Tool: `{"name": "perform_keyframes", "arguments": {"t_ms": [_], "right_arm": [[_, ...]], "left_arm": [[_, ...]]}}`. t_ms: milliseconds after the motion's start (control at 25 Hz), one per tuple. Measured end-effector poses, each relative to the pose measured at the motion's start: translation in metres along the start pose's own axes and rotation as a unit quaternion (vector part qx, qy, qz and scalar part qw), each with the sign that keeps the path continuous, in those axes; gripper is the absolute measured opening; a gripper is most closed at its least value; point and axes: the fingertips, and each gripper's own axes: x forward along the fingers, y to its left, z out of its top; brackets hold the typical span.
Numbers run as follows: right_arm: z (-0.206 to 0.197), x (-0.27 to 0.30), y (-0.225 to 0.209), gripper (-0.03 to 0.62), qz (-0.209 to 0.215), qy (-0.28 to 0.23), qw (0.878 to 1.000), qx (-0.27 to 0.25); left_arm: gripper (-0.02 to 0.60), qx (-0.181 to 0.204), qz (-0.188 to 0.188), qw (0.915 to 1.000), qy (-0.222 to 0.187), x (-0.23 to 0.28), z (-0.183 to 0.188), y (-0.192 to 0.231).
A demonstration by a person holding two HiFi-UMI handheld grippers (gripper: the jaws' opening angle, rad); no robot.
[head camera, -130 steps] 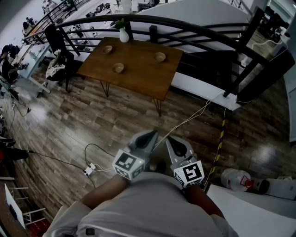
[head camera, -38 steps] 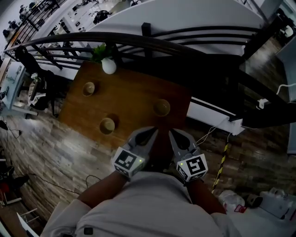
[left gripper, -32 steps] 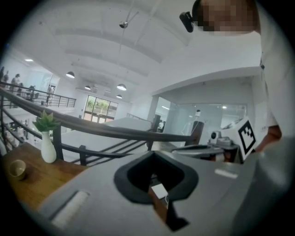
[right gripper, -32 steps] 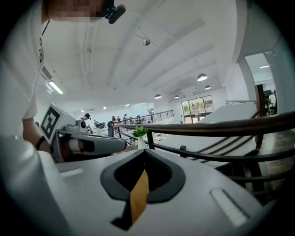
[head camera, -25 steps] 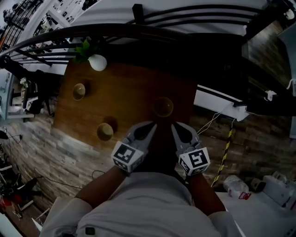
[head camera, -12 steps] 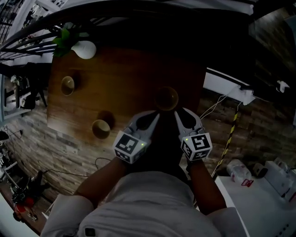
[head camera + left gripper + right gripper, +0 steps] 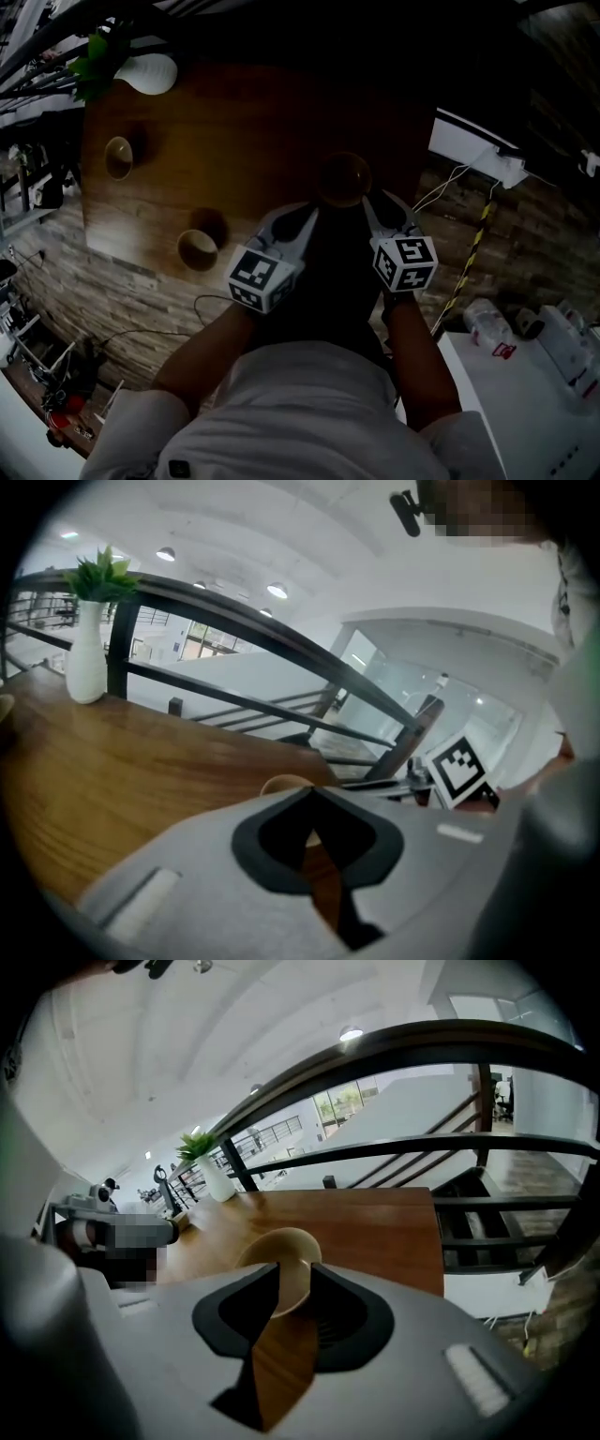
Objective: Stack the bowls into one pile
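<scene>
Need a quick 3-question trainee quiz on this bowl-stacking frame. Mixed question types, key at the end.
1. How many bowls sit on the wooden table?
2. True or false: the right hand-held gripper is shut on a bowl.
3. What stands at the table's far left corner in the head view? A. a white vase with a plant B. a kettle C. a stack of plates

Key
1. Three, all apart from one another.
2. False. Its jaws stand open, having just been opening. The nearest bowl lies ahead of them, ungripped.
3. A
</scene>
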Motion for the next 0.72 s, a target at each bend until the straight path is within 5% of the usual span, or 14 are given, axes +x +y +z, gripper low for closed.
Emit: {"name": "perform_keyframes", "arguments": {"t_ms": [560,720], "right_arm": [[-0.012,0.035,-0.019,0.12,-0.015,0.026,0.999,0.021],[-0.011,0.038,-0.02,0.066,-0.014,0.023,0.999,0.031]], "left_arm": [[0.005,-0.022,-0.015,0.9994,0.024,0.014,-0.02,0.007],[0.005,-0.029,-0.014,0.9992,0.023,0.014,-0.021,0.009]]}}
